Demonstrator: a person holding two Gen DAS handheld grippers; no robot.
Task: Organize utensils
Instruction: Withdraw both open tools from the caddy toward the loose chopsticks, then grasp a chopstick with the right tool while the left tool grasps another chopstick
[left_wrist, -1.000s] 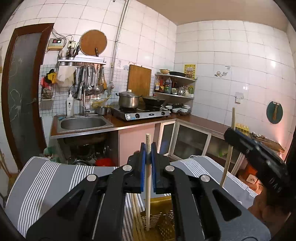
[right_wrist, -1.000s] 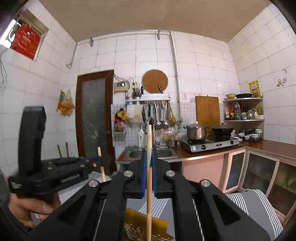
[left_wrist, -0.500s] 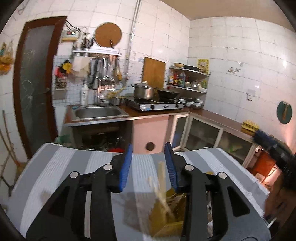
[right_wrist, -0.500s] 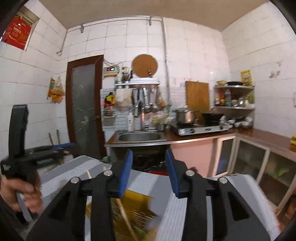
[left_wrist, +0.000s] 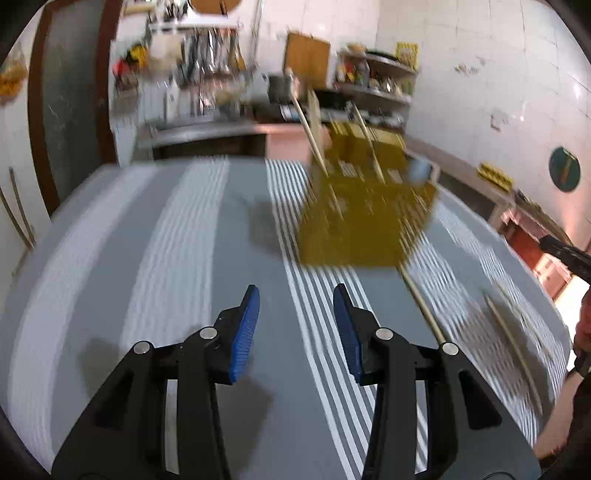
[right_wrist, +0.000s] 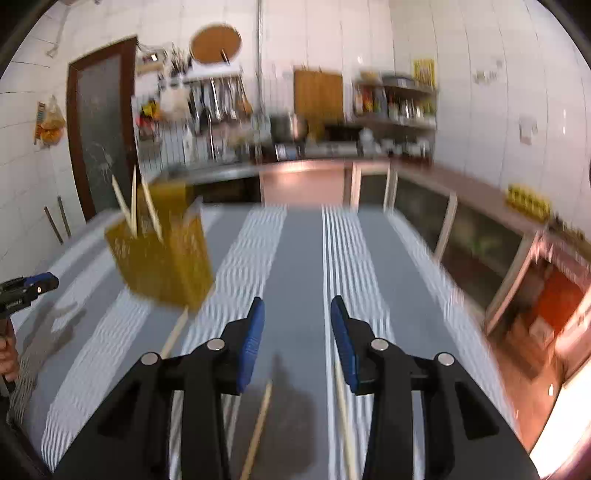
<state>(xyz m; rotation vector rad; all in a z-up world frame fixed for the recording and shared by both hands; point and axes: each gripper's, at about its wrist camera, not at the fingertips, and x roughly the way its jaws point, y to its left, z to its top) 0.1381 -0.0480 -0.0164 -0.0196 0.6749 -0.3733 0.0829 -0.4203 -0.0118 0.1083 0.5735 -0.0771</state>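
Landmark: yellow perforated basket standing on the striped grey tablecloth; every place below is given from it.
Chopsticks stowed: three wooden chopsticks stand in the basket, long axes near upright, tips fanned up and outward above its rim.
Chopsticks loose: one chopstick lies flat on the cloth, touching the basket's near corner, its long axis running from that corner toward the camera; others lie on the cloth on the near side of the basket, roughly parallel to it. Motion blur hides the exact count.
Left gripper: jaws spread wide, nothing between the blue pads, hanging over the cloth on the near side of the basket.
Right gripper: jaws released too, empty, over the loose sticks to the basket's right.
Step in hand: likely between drop-offs, heading for the next stick.
Next move: lower onto one flat stick, pinch across its thin axis, then tilt it upright before carrying it over the basket's rim.
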